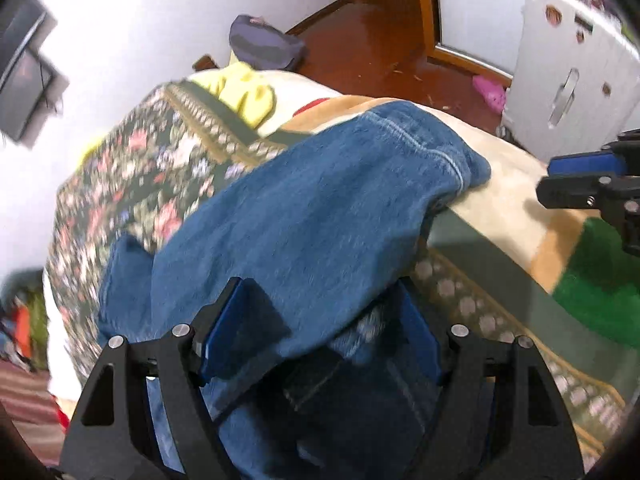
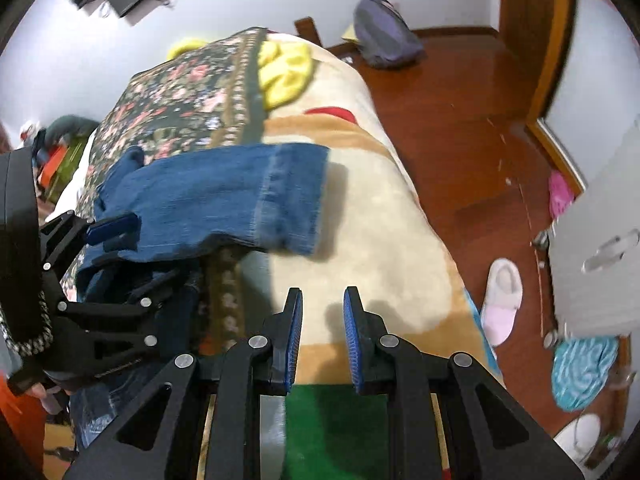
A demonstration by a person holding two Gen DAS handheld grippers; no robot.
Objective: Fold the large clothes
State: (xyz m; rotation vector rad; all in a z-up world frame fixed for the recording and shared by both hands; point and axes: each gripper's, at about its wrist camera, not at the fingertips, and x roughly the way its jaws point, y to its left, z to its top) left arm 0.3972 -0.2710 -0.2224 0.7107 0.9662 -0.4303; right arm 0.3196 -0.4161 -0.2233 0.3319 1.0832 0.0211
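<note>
Jeans: a pair of blue denim jeans [image 2: 224, 196] is lying across the bed [image 2: 384, 216], partly on the floral quilt [image 2: 180, 108] and partly on the cream blanket, one hemmed leg end reaching out over the cream.
Left tool: the left tool [image 1: 320, 332] has its jaws spread wide with a thick bunch of denim sitting between the blue pads, and from the right wrist view it's buried in the waist end of the cloth, so I'd call that a bulky grip on the jeans.
Right tool: the right tool [image 2: 322, 340] has its pads drawn in to a narrow gap, nothing between them, hovering above the blanket just short of the leg hem.
Handling: denim like this should be weighty and floppy with some body, not slippery and not delicate; I'd expect it to sag and drag on the fuzzy blanket when lifted.
Where to grab: the stitched hem [image 2: 280, 196] of the leg looks like the firmest edge, with the waistband at the other end.
Containers: none holding anything that I can make out; a grey bag [image 2: 384, 32] sits on the floor by the wall, contents hidden.
Nearby: a yellow cloth [image 2: 284, 68] lies further up the bed, well apart from the jeans.
</note>
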